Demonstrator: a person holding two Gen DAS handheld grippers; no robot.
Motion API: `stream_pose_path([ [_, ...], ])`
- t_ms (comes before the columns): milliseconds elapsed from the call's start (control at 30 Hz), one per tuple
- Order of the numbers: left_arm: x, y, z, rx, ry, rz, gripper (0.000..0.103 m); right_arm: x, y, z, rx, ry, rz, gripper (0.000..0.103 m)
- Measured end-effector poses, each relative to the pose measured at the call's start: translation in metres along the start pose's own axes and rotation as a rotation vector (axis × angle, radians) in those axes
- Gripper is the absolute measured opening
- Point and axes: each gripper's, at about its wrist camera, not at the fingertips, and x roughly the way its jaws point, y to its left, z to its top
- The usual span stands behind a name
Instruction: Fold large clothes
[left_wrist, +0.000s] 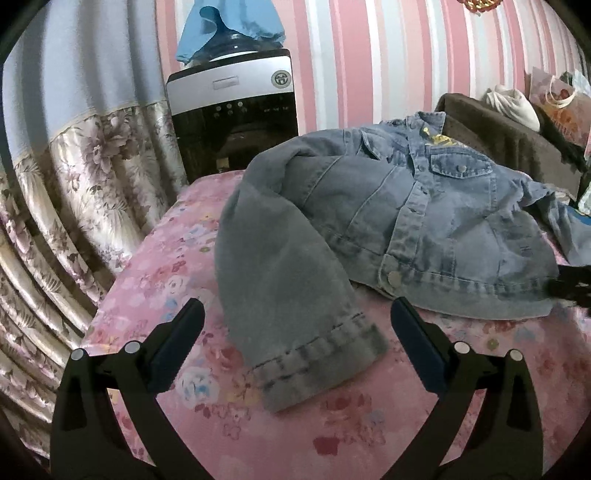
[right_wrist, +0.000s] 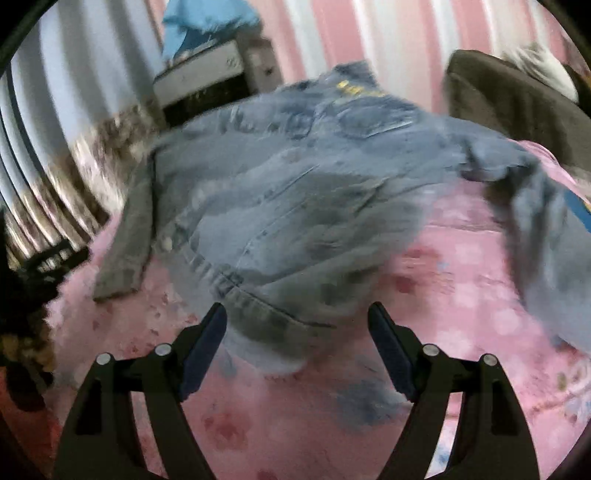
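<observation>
A blue denim jacket lies front up on a pink floral bed sheet. One sleeve runs toward me, with its cuff flat on the sheet. My left gripper is open, its fingers on either side of the sleeve just above the cuff. In the blurred right wrist view, the jacket fills the middle. My right gripper is open, with the jacket's hem between its fingers. The other sleeve trails off to the right.
A water dispenser with a blue cloth on top stands behind the bed against a pink striped wall. Floral curtains hang on the left. A brown headboard or sofa with bags sits at the right.
</observation>
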Motion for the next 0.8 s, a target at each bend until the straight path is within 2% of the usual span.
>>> stream_pose_path([
  [33,-0.003,0.000,-0.002,0.000,-0.003,0.007,0.100,0.006,0.006,0.003,-0.026,-0.005,-0.012,0.079],
  [67,-0.005,-0.001,-0.004,0.001,-0.003,0.011,0.100,0.009,0.008,0.007,-0.052,-0.008,-0.019,0.072],
  [100,-0.007,-0.001,-0.005,0.000,-0.003,0.013,0.100,0.012,0.011,0.009,-0.088,-0.015,-0.034,0.055],
  [133,-0.009,0.000,-0.006,-0.004,-0.002,0.014,0.100,0.014,0.012,0.011,-0.114,-0.011,-0.023,0.042],
  [167,-0.010,-0.001,-0.007,-0.008,0.000,0.014,0.100,0.013,0.009,0.012,-0.111,-0.006,0.004,0.020],
  [200,-0.012,-0.001,-0.008,-0.011,0.002,0.016,0.100,0.009,0.004,0.015,-0.097,-0.009,0.022,0.017],
  [267,-0.016,-0.002,-0.008,-0.015,0.002,0.028,0.100,-0.010,-0.001,0.015,-0.102,-0.042,0.032,0.014],
  [433,-0.035,-0.008,-0.005,-0.018,-0.023,0.031,0.100,-0.094,-0.018,-0.003,-0.132,-0.172,0.004,0.012],
  [500,-0.043,-0.012,-0.003,-0.015,-0.032,0.019,0.100,-0.123,-0.038,-0.015,-0.128,-0.204,-0.062,0.012],
  [567,-0.050,-0.018,-0.001,-0.011,-0.033,-0.014,0.100,-0.131,-0.071,-0.026,-0.075,-0.168,-0.112,0.012],
  [667,-0.050,-0.028,0.002,-0.001,-0.022,-0.050,0.100,-0.118,-0.106,-0.040,-0.022,-0.082,-0.173,0.012],
  [733,-0.045,-0.037,0.001,0.014,-0.009,-0.056,0.100,-0.106,-0.119,-0.051,0.011,-0.041,-0.162,0.013],
  [800,-0.034,-0.047,-0.002,0.036,0.022,-0.064,0.100,-0.104,-0.118,-0.056,0.005,-0.050,-0.162,0.019],
])
